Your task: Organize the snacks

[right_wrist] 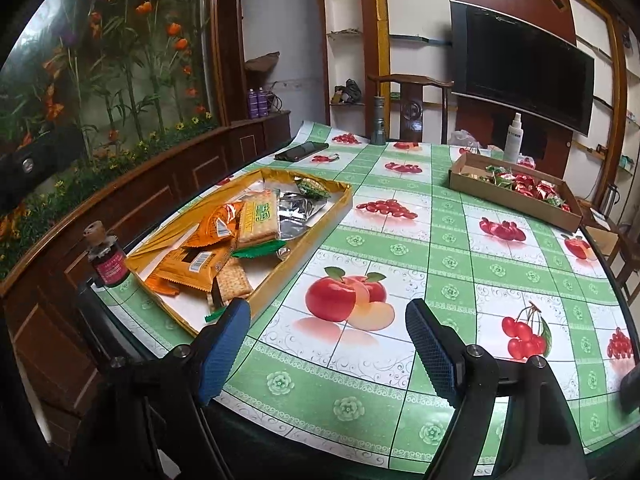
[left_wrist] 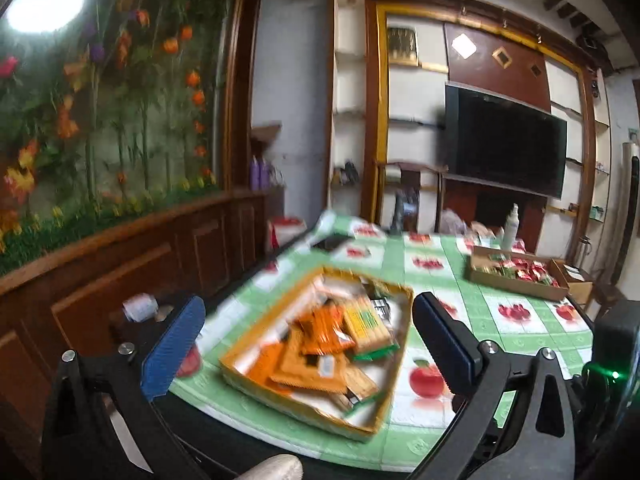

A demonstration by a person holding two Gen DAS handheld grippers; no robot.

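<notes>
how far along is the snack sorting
Looks done: red and green packets sit in the brown cardboard box. In hand: nothing; the left gripper and right gripper are both open and empty. Left: orange packets, crackers and silver pouches still mixed in the yellow tray.

Both tools [left_wrist: 308, 344] [right_wrist: 328, 344] agape, empty

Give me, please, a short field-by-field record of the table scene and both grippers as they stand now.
surface: table with fruit-print cloth
near tray: gold-rimmed tray holding orange packets and crackers
far box: cardboard box with red and green snacks
other items: phone, spray bottle, small jar
left gripper: open, empty
right gripper: open, empty
</notes>
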